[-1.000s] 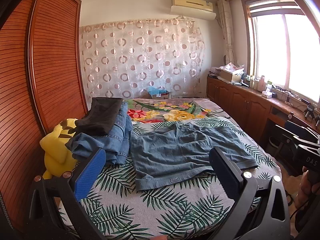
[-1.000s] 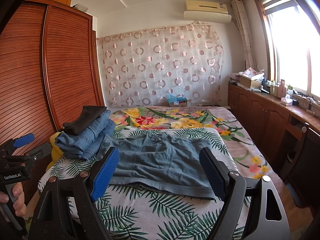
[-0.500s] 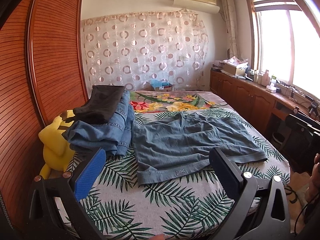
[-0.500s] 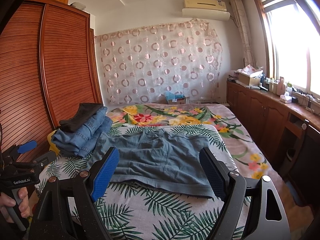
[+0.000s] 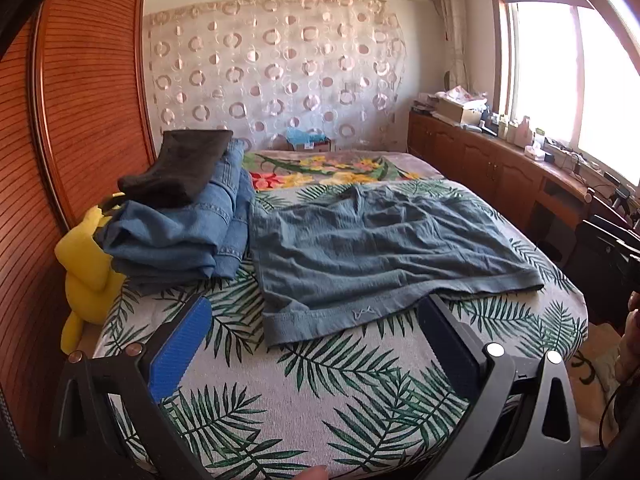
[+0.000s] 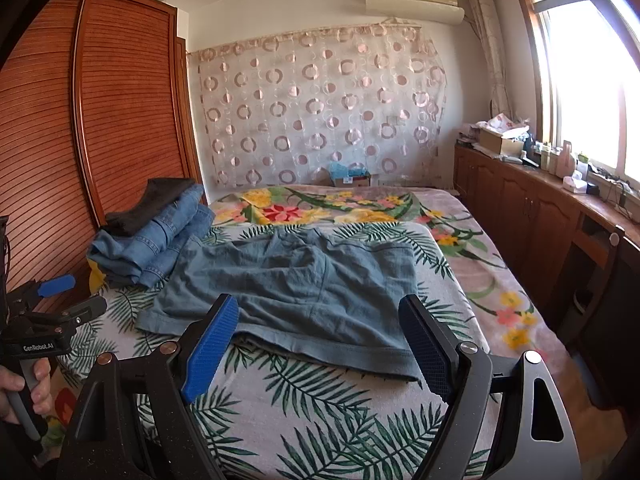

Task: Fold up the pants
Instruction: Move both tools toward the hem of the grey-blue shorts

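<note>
Grey-blue shorts [image 5: 372, 252] lie spread flat on the leaf-print bed cover [image 5: 360, 396], also seen in the right wrist view as the shorts [image 6: 296, 292]. My left gripper [image 5: 316, 344] hovers open over the bed's near edge, short of the shorts' hem, holding nothing. My right gripper [image 6: 320, 344] is open too, its fingertips above the shorts' near hem, empty. The left gripper [image 6: 44, 320] also appears at the far left of the right wrist view, held by a hand [image 6: 20, 392].
A stack of folded jeans [image 5: 180, 232] topped by a dark folded garment [image 5: 180, 168] sits at the bed's left, beside a yellow plush toy [image 5: 84, 272]. A wooden wardrobe [image 5: 80, 128] lines the left. Cabinets [image 6: 532, 220] under the window run along the right.
Both grippers have moved closer to the bed and tilted down slightly, so the shorts look larger and nearer. Both stay open and empty.
</note>
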A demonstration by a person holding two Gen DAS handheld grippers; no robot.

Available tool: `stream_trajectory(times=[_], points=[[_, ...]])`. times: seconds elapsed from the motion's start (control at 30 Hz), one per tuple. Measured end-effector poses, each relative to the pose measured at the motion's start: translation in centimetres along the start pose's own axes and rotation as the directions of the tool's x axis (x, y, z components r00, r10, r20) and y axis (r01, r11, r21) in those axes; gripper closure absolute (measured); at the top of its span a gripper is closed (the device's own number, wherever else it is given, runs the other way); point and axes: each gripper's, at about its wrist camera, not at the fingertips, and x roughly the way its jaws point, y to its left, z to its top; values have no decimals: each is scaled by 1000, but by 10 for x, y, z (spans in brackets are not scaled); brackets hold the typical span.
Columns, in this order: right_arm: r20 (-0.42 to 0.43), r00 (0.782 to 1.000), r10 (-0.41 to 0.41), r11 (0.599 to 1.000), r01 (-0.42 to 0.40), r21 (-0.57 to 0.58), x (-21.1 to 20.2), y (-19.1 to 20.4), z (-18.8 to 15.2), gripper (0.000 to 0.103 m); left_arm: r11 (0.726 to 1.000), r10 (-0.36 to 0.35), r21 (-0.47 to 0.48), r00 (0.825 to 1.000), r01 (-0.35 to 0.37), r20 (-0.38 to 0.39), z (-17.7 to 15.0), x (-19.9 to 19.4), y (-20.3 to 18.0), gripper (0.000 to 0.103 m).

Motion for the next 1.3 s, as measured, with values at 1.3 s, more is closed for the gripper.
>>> stream_trajectory(times=[1.3], points=[[-216,971,-100,995,101,-6,8,-45,-26,19,995,87,62,960,-73,-265,-36,96,54,2]])
